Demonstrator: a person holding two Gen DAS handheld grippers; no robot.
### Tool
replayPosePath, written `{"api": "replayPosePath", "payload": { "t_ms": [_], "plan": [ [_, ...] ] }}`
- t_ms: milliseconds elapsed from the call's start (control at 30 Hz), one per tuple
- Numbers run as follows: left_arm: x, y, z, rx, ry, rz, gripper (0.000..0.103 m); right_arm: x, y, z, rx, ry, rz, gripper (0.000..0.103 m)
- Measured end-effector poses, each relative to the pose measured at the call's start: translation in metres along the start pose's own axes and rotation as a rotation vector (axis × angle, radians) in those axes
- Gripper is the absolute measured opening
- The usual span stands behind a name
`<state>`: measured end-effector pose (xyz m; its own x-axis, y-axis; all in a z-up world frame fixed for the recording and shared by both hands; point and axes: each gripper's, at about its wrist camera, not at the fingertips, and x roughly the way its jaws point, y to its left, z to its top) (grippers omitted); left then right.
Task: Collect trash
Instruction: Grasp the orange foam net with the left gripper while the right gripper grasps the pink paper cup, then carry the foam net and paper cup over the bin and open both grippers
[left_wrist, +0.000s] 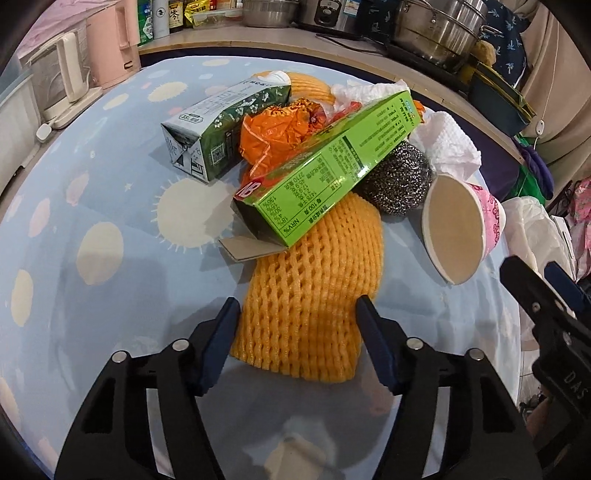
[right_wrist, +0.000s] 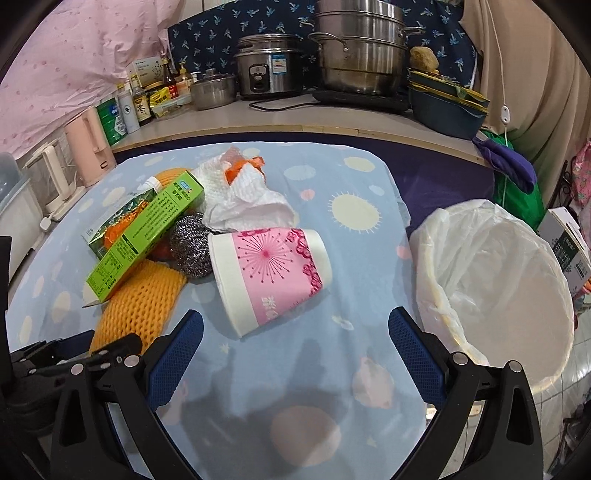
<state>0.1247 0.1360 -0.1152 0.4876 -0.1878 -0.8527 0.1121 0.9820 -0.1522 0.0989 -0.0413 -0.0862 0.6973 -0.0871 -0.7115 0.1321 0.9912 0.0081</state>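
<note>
A pile of trash lies on the blue patterned tablecloth. My left gripper is open, its fingers on either side of the near end of an orange foam net, also in the right wrist view. A green box leans over the net, beside a steel scourer, a milk carton, an orange bag and white paper towel. My right gripper is open and empty, just short of a pink paper cup lying on its side.
A bin lined with a white bag stands off the table's right edge. Pots, a rice cooker, bottles and pink kettles line the counter behind. The left gripper shows at the lower left of the right wrist view.
</note>
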Motion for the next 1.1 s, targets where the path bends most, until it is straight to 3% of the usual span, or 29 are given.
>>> {"api": "replayPosePath", "payload": {
  "t_ms": [200,700,800,1000,1067,1100],
  "plan": [
    [0.001,-0.003,0.001,0.014,0.023,-0.034,0.040,0.020,0.010,0.017,-0.104,-0.040,-0.006,0.096],
    [0.004,-0.005,0.008,0.005,0.053,-0.062,0.030,0.068,-0.013,0.028,-0.047,0.055,0.086,0.096],
    [0.003,-0.006,0.007,0.004,0.057,-0.073,0.027,0.067,-0.017,0.025,-0.039,0.060,0.092,0.082],
    [-0.005,-0.012,0.002,0.019,0.047,-0.076,0.022,0.052,-0.025,0.020,-0.018,0.038,0.092,0.079],
    [-0.011,-0.014,0.000,0.023,0.042,-0.080,0.022,0.046,-0.028,0.019,-0.005,0.039,0.092,0.060],
    [-0.014,-0.015,-0.002,0.026,0.039,-0.080,0.021,0.043,-0.030,0.019,0.004,0.042,0.096,0.059]
  ]
}}
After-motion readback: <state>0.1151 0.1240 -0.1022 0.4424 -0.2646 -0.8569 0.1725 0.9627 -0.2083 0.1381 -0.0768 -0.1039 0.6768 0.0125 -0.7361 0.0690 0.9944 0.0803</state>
